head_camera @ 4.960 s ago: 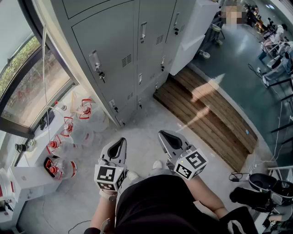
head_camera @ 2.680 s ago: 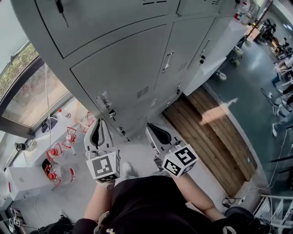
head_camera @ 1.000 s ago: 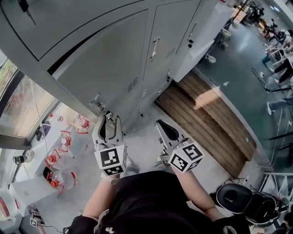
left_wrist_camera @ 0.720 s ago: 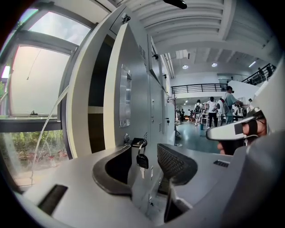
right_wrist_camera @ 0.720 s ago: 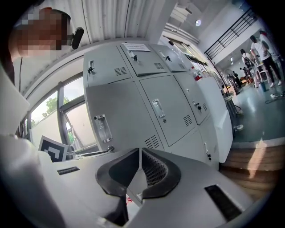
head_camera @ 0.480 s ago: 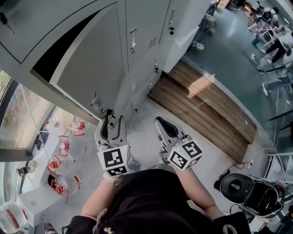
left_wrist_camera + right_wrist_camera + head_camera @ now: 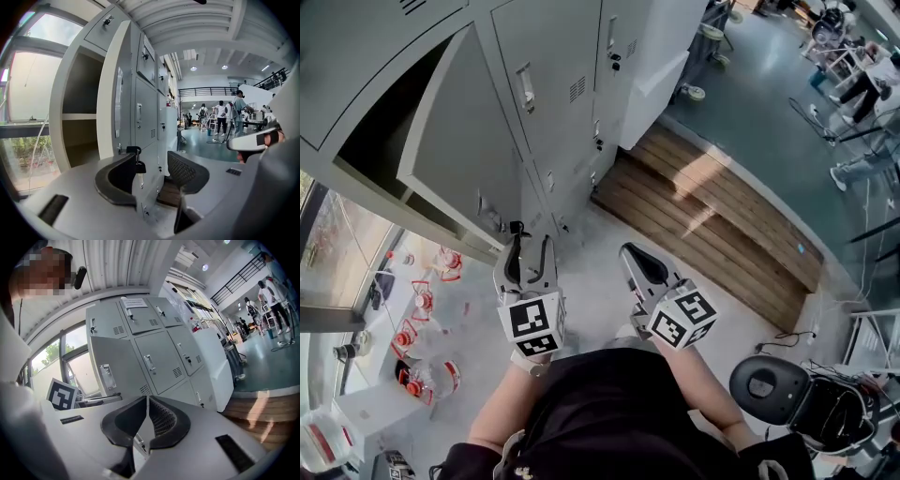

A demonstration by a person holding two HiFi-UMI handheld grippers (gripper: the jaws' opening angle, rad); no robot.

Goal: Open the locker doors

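Observation:
A bank of grey lockers (image 7: 553, 66) stands in front of me. One door (image 7: 455, 141) at the left is swung open and shows a bare compartment (image 7: 380, 131). My left gripper (image 7: 528, 248) is at that door's free edge, its jaws opening. In the left gripper view the door's edge (image 7: 110, 93) and its black key (image 7: 136, 159) stand between the parted jaws of the left gripper (image 7: 152, 164), and the pads do not press on them. My right gripper (image 7: 636, 255) hangs beside it, shut and empty, pointing at the lockers (image 7: 159, 357); the right gripper (image 7: 146, 401) has its pads together.
Several red-capped water bottles (image 7: 422, 300) lie on the floor at the left, under a window. A wooden pallet platform (image 7: 712, 216) lies to the right of the lockers, beside a white cabinet (image 7: 661, 56). A black round device (image 7: 764, 384) sits bottom right. People (image 7: 220, 112) stand far off.
The left locker door has swung from closed to wide open, showing its compartment. The left gripper drew back with the door's edge and its jaws have parted. The right gripper stayed shut.

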